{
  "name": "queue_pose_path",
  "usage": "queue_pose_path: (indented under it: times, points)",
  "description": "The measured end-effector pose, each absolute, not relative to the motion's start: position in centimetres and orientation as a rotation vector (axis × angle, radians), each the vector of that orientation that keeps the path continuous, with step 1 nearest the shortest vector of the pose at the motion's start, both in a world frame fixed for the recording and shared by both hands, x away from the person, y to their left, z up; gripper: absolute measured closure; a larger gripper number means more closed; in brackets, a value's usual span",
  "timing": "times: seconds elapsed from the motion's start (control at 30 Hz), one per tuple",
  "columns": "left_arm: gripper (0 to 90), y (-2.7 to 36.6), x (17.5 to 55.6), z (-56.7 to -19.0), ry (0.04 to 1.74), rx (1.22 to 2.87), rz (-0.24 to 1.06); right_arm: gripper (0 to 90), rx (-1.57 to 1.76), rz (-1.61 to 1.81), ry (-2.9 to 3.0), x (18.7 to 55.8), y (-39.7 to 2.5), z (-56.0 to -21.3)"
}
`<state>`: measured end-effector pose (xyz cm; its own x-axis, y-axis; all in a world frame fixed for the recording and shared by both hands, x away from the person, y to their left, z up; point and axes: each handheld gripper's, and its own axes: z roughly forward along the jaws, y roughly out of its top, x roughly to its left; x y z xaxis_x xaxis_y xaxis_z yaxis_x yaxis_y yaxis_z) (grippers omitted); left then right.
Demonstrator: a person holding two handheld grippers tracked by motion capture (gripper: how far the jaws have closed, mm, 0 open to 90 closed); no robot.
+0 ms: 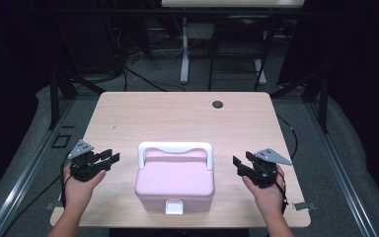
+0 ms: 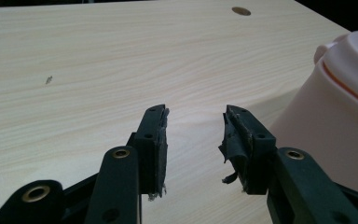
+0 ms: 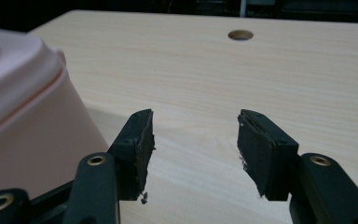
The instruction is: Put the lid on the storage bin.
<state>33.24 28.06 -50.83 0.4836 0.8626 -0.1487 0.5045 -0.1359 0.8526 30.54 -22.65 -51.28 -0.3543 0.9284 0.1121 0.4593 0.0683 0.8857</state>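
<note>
1. High view: a pink box (image 1: 174,183) with a white handle (image 1: 175,148) and a white front latch (image 1: 173,207) is sitting on the wooden table (image 1: 177,116), near its front edge and between the two hands. The left gripper (image 1: 109,157) is hovering just left of the box with its jaws spread and gripping nothing; the right gripper (image 1: 241,163) is hovering just right of it, jaws likewise spread and empty. Neither is touching the box. A dark grommet hole (image 1: 217,104) is lying near the far edge.

2. Left gripper view: the left gripper (image 2: 195,128) is holding its jaws apart over bare wood, with the pink box (image 2: 331,116) rising just beside the right-hand jaw.

3. Right gripper view: the right gripper (image 3: 195,128) is standing wide apart, with the pink box (image 3: 28,116) sitting close beside the left-hand jaw and the grommet hole (image 3: 241,34) lying ahead.
</note>
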Motion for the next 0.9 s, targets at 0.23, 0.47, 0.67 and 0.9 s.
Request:
queue_pose_path:
  times: [0.23, 0.47, 0.67, 0.9]
  points:
    - [58.1, 27.8, 33.2, -52.1, 1.144, 1.846, 0.507, 45.0, 1.384, 1.218, 1.854, 30.1, -22.5, -52.2]
    - [56.9, 27.4, 33.2, -53.2, 1.154, 1.857, 0.459, 45.0, 1.388, 1.229, 1.833, 30.1, -22.5, -52.3]
    - [55.1, 27.3, 33.4, -53.5, 1.145, 1.869, 0.454, 45.0, 1.409, 1.218, 1.863, 30.4, -22.7, -52.9]
    - [51.7, 27.5, 33.2, -53.0, 1.149, 1.845, 0.483, 45.3, 1.391, 1.233, 1.863, 30.3, -22.9, -52.9]
